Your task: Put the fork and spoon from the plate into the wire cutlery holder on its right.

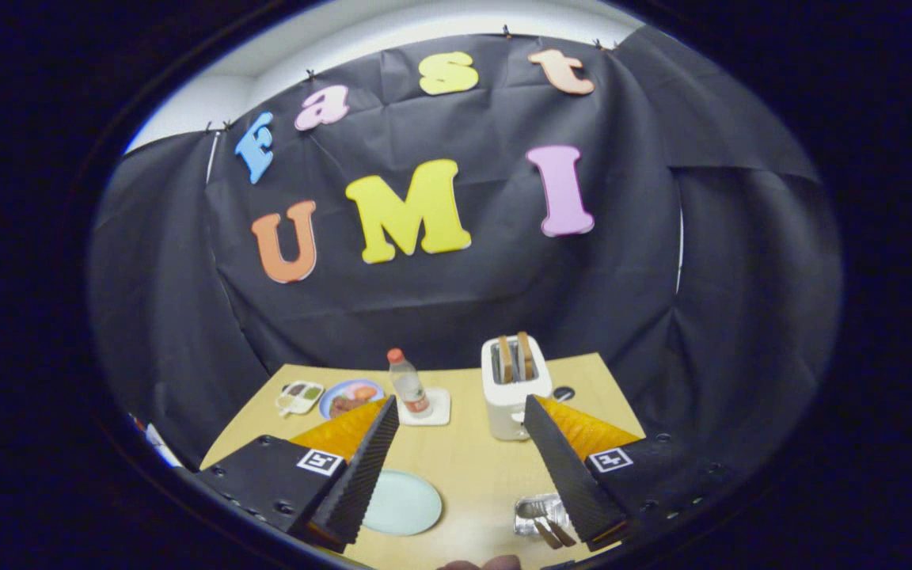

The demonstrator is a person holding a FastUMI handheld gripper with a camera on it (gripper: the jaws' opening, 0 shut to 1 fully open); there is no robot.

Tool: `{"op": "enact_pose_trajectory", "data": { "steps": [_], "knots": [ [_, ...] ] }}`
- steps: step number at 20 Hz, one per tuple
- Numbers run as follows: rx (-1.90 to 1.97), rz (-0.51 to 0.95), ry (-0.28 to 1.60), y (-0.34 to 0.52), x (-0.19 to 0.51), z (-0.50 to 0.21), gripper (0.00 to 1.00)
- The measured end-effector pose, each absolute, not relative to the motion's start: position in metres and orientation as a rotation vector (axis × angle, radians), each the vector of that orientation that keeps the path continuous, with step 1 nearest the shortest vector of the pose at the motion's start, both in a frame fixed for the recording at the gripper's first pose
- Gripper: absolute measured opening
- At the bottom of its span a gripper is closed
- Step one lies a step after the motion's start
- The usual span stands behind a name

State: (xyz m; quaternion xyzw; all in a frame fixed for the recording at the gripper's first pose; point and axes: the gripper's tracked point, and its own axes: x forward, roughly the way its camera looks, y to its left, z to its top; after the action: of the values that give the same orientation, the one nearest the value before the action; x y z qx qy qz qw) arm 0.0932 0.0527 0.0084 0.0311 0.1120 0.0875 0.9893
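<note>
Gripper (462,412): fingers spread wide apart, holding nothing, raised above the table (464,467).
Plate (402,503): pale, lying between the fingers, close to the left one.
Cutlery holder (539,514): silvery, right of the plate, beside the right finger; wooden handles seem to stick out of it, though this is unclear.
Toaster (511,384): beyond the plate, two slices in its slots.
Bottle (409,384): left of the toaster.
</note>
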Motion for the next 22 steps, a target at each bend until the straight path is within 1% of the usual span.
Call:
{"op": "enact_pose_trajectory", "data": {
  "steps": [4,9,22],
  "knots": [
    [0.058,0.152,0.085,0.053,0.081,0.043,0.96],
    [0.039,0.148,0.004,0.058,0.060,0.060,0.96],
    [0.068,0.135,-0.007,0.059,0.042,0.057,0.96]
  ]
}}
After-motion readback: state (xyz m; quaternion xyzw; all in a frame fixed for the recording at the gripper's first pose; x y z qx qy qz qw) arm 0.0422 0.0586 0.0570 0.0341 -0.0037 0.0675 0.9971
